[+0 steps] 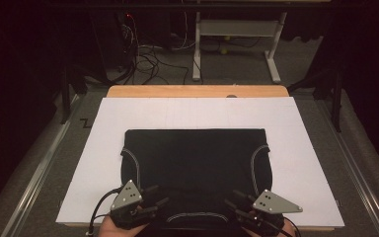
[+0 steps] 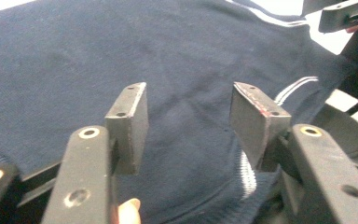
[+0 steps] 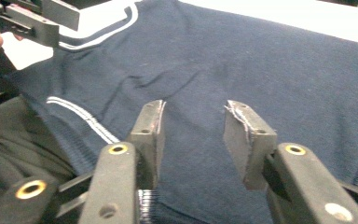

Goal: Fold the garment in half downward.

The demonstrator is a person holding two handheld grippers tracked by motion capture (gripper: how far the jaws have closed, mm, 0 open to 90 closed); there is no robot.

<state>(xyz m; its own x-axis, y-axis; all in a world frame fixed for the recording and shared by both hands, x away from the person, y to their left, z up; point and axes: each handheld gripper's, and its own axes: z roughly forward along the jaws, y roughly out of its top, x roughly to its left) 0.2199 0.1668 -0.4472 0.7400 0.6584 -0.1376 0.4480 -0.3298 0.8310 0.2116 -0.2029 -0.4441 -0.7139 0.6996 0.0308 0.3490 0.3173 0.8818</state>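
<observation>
A dark navy garment (image 1: pixel 195 158) with white trim lines lies folded flat on a white sheet (image 1: pixel 128 113) that covers the table. My left gripper (image 1: pixel 159 195) rests over the garment's near left corner. In the left gripper view it (image 2: pixel 189 93) stands open above the navy cloth (image 2: pixel 121 56), with nothing between the pads. My right gripper (image 1: pixel 232 197) is over the near right corner. The right gripper view shows it (image 3: pixel 193 107) open too, with the cloth (image 3: pixel 261 60) below the pads and not pinched. Each gripper view catches the other gripper in a top corner.
The sheet leaves a strip of wooden tabletop (image 1: pixel 197 91) bare at the far edge. Beyond it on the floor stand a white desk frame (image 1: pixel 237 29) and a tangle of cables (image 1: pixel 143 59). Metal rails (image 1: pixel 39 168) run along both sides of the table.
</observation>
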